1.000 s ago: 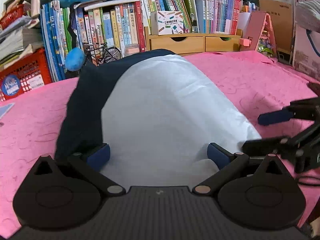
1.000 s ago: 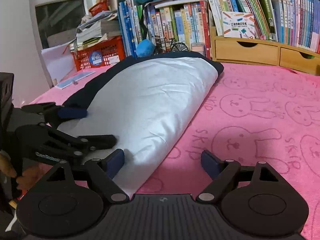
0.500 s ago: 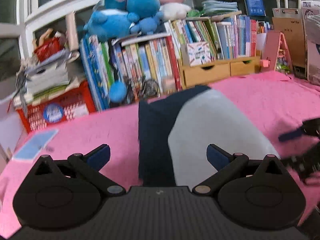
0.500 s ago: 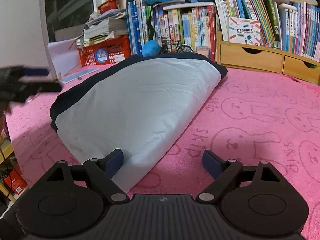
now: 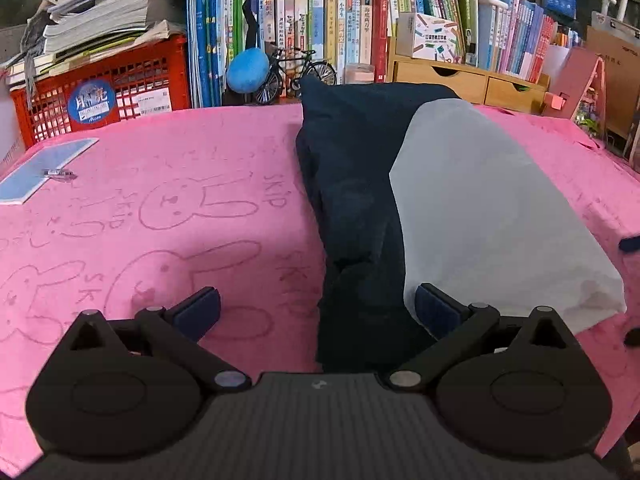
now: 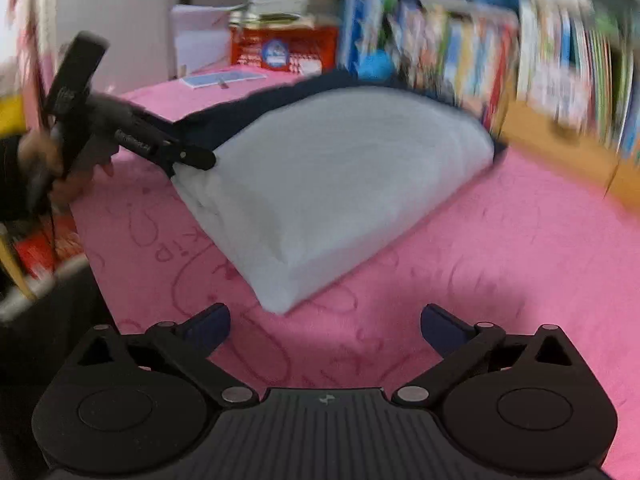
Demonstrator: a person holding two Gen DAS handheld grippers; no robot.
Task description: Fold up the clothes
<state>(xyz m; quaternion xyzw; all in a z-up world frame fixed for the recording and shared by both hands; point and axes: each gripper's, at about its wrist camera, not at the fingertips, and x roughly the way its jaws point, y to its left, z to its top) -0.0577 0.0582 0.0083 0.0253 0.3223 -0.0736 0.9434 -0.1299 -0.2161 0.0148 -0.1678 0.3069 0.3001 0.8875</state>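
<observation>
1. The left tongs point(image 5: 316, 312) are standing apart over the garment's point(image 5: 492, 216) navy edge.
2. The right tongs point(image 6: 326, 326) are hovering apart, just short of its white corner; that view is blurred.
3. Both should probably be pinching near corners evenly, lifting off the pink bench point(image 5: 160, 208).
</observation>
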